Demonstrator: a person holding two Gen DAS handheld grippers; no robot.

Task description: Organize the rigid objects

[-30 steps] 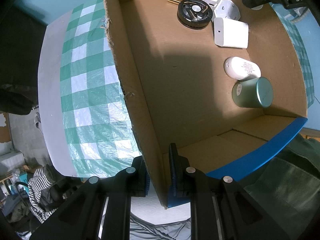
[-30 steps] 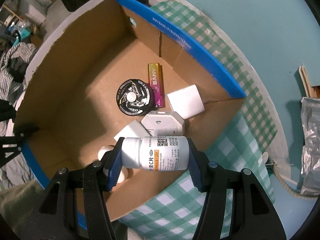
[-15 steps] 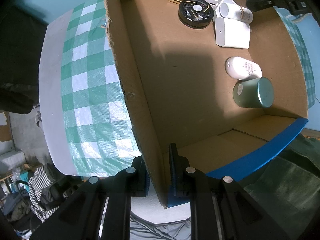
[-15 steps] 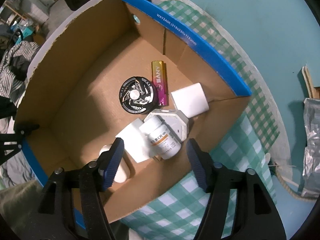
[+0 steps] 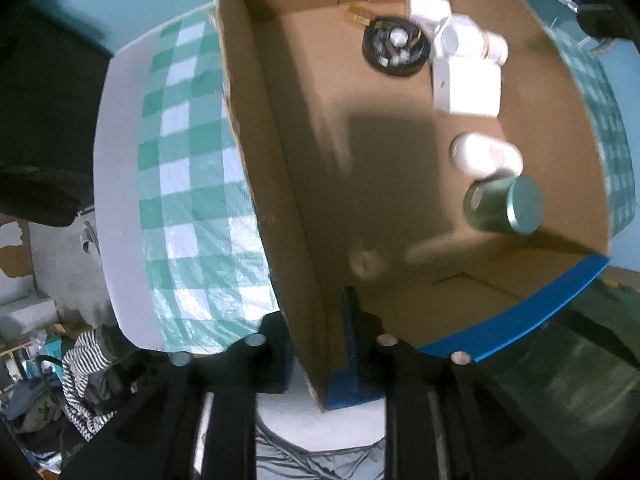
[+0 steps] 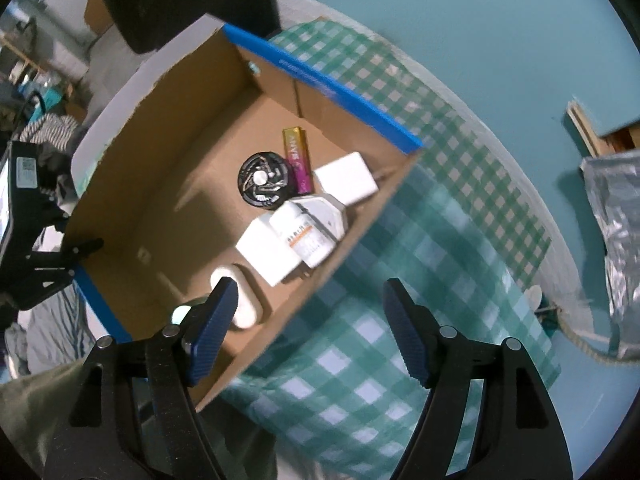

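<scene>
A cardboard box (image 5: 280, 184) with blue edges (image 6: 320, 80) sits on a green checked cloth. My left gripper (image 5: 314, 340) is shut on the box's near wall. Inside lie a white pill bottle (image 6: 304, 236) (image 5: 472, 42), white blocks (image 6: 268, 254) (image 5: 468, 88), a black round disc (image 6: 264, 178) (image 5: 394, 46), a pink-gold bar (image 6: 298, 158), a white oval case (image 5: 486, 156) and a green tin (image 5: 506, 204). My right gripper (image 6: 310, 332) is open and empty, above the box's right wall.
The checked cloth (image 6: 420, 280) covers a round table (image 5: 120, 200). A foil bag (image 6: 616, 240) and a rope (image 6: 580, 340) lie at the right edge. Striped clothing (image 5: 88, 360) is below the table at left.
My right gripper opened and dropped the white pill bottle into the box, then drew back and up. The left gripper kept its hold on the box wall; the box shifted a little.
</scene>
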